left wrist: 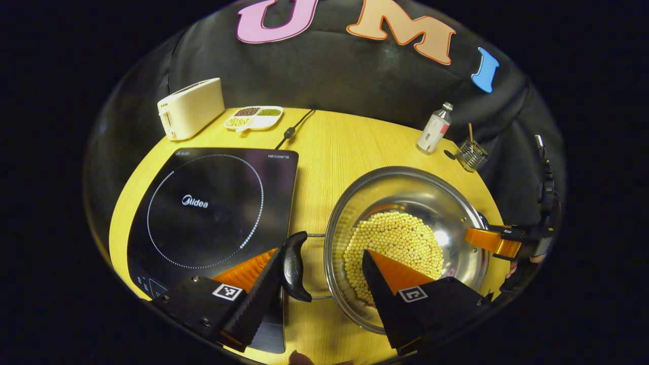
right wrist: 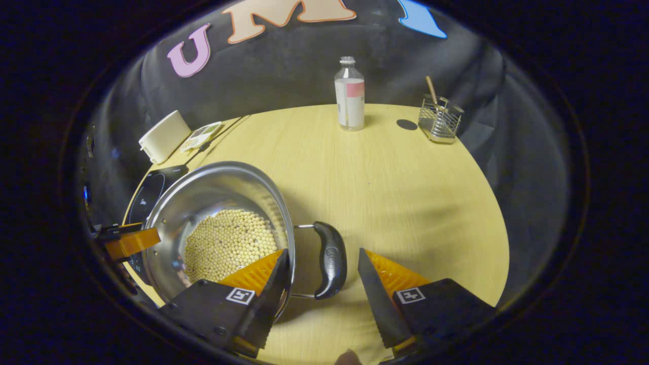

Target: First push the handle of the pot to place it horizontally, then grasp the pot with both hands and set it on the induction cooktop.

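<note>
Clearly both handles already lie flat, so what remains is the two-sided grasp and the lift. The left gripper (left wrist: pixel 322 276) is spread wide, and the pot's black handle (left wrist: pixel 295 266) sits between its fingers, close against the left one, with the other finger hanging over the rim and the beans (left wrist: pixel 395 251). The right gripper (right wrist: pixel 320 271) is spread as well, its own handle (right wrist: pixel 330 259) lying in the gap between its fingers, nearer the left one, and nothing is pinched yet on either side. The pot (left wrist: pixel 405 180) stands on the table (right wrist: pixel 385 182) just ahead of both grippers, with the cooktop (left wrist: pixel 213 203) just beside it, to the left of the left gripper. I judge the pot stiff, smooth and slippery steel, and fairly heavy with that layer of loose beans, which will slide if it tips. The rounded plastic grips on thin wire loops look like the right places to hold; each should be pinched across its middle, and both sides raised level together, since the hinged loops may swing.
</note>
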The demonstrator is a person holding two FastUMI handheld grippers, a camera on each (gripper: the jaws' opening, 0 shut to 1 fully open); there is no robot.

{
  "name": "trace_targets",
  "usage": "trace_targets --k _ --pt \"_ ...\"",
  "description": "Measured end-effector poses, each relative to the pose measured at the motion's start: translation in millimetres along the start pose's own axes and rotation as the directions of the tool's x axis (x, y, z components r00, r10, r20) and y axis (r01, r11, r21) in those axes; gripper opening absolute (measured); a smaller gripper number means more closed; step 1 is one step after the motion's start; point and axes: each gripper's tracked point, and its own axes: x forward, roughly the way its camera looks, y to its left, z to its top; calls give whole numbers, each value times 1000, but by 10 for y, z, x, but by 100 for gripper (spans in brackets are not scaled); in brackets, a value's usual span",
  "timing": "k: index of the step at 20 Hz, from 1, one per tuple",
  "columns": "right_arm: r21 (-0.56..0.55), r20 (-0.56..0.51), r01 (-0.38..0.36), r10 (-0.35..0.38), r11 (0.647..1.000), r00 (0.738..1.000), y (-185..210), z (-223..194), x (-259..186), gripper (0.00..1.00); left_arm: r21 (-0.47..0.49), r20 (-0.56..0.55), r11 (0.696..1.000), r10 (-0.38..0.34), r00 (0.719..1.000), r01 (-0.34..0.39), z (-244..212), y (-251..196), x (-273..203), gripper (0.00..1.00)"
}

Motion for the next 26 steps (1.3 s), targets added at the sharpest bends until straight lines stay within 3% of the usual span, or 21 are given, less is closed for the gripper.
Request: trace_targets --k 4,6,10,13,17,18,21,23,25,26 --pt "12 -7 10 -10 1000 1000 -66 -15 49 83 81 -9 997 7 1000 -6 68 -1 97 96" --pt "17 -9 4 -3 1000 1000 -64 -13 63 90 118 -17 993 32 999 -30 94 37 149 96" --pt "25 -4 10 -10 1000 1000 -79 -30 48 90 185 -24 982 52 998 -46 140 56 222 96" --pt "14 11 49 -49 999 999 -177 -16 28 89 156 -28 987 40 999 -35 141 52 226 95" --pt "41 -4 46 -46 998 999 -234 -47 8 90 120 -59 993 -14 998 21 104 -123 247 96" --pt "40 2 60 -60 997 998 -271 -32 1 90 119 -77 993 -13 997 22 48 -136 275 90" --pt "54 -15 44 -43 998 999 -220 -64 23 90 89 -84 996 -20 996 27 19 -182 367 90" --pt "34 -12 62 -62 997 998 -196 -49 26 70 88 -96 996 -12 995 20 -28 -151 435 89" --pt "34 -14 72 -72 997 997 -204 -42 36 65 111 -103 994 17 994 -6 -58 -97 460 85" --pt "47 -19 63 -62 997 998 -202 -42 37 65 115 -87 993 19 996 -9 -16 -105 468 74"
